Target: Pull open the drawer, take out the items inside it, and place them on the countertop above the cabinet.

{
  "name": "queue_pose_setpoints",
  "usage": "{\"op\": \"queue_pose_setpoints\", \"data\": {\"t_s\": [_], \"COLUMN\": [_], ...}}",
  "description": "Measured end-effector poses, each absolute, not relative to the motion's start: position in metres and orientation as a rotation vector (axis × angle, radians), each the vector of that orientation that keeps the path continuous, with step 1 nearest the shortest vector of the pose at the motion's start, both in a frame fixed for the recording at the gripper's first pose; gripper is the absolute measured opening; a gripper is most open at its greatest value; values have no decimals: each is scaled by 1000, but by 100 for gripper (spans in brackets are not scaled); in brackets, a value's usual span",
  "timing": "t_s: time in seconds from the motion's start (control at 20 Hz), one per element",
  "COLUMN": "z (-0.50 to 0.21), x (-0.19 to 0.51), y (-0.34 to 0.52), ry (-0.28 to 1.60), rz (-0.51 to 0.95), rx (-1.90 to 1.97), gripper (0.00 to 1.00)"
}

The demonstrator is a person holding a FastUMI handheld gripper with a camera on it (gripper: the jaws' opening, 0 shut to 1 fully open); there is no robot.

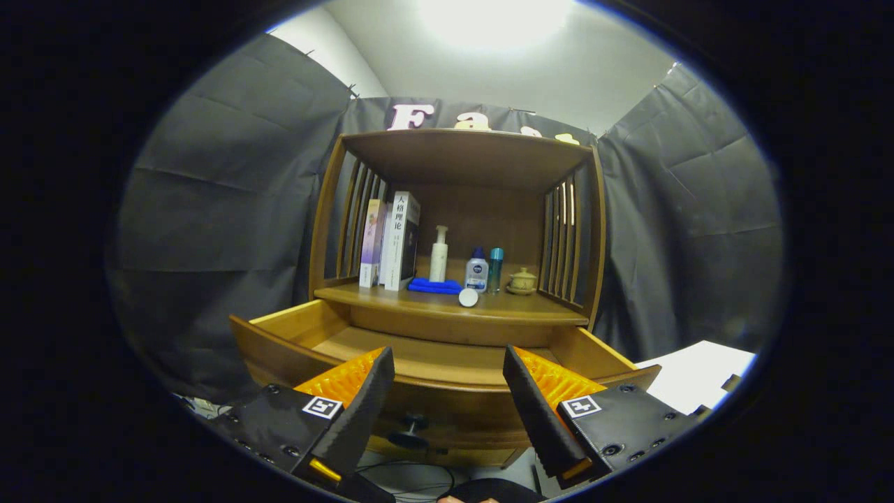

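My gripper [447, 391] hangs wide apart, holding nothing; the open drawer [433, 360] sits just ahead, countertop [517, 306] beyond.

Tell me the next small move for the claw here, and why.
Probably ease the open claw forward and tip it down to look into the drawer. The drawer is already pulled out, its knob sits between the fingers with neither touching it, and the part of the drawer floor that shows looks bare. The blue cloth and white cap already lie on the countertop.
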State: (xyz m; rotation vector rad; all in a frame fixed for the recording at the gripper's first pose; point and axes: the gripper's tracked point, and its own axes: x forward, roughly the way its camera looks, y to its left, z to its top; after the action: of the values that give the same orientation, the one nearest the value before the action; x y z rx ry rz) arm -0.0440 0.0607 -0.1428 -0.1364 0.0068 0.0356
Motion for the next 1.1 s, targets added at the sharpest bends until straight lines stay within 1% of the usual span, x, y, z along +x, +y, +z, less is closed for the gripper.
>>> {"op": "queue_pose_setpoints", "data": {"t_s": [0.1, 0.25, 0.65, 0.8, 0.9, 1.1], "z": [-162, -185, -214, -214, -213, -206], "x": [-48, -49, -22, -19, -17, -7], "y": [63, 79, 75, 71, 70, 78], "ry": [49, 94, 134, 113, 100, 77], "rz": [29, 65, 9, -31, -49, -24], "rx": [-125, -62, -68, -103, -119, -111], "gripper": [98, 98, 98, 97, 98, 98]}}
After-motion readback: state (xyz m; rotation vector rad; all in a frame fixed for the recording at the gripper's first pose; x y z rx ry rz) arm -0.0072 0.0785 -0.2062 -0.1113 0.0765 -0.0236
